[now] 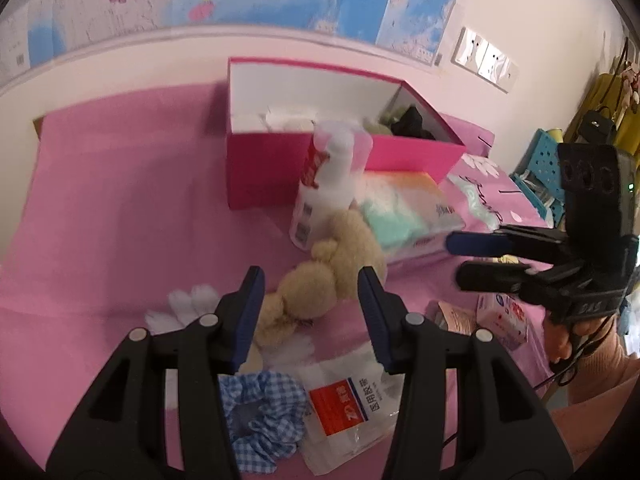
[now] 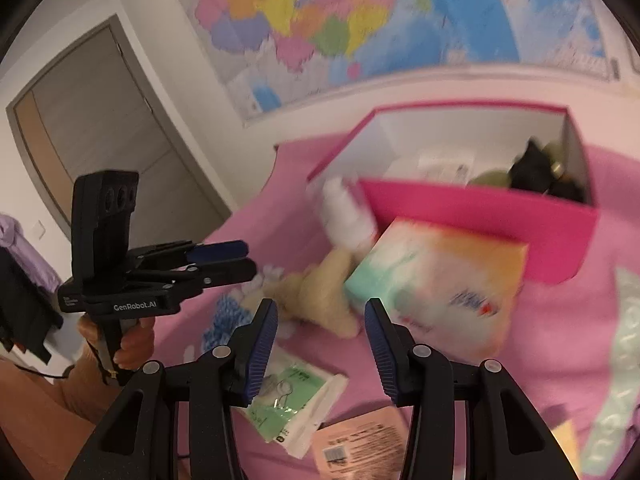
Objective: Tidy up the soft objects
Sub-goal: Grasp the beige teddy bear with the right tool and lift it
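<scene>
A: Two grippers, both empty. The left gripper [image 1: 310, 316] hangs jaws wide, low centre of its view, over the tan fluffy plush toy [image 1: 324, 272].
B: Light and squashy; I'd pinch its thick middle. The right gripper [image 2: 320, 344], also wide apart, faces the pink cardboard box [image 2: 480, 216] at upper right.

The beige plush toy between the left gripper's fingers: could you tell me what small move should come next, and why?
Probably ease the left gripper forward and down, then close on the beige plush toy. Its jaws are open and empty, with the toy lying just beyond the fingertips on the pink cloth. The toy is soft, and the pink box behind it stands open with soft items already inside.
</scene>
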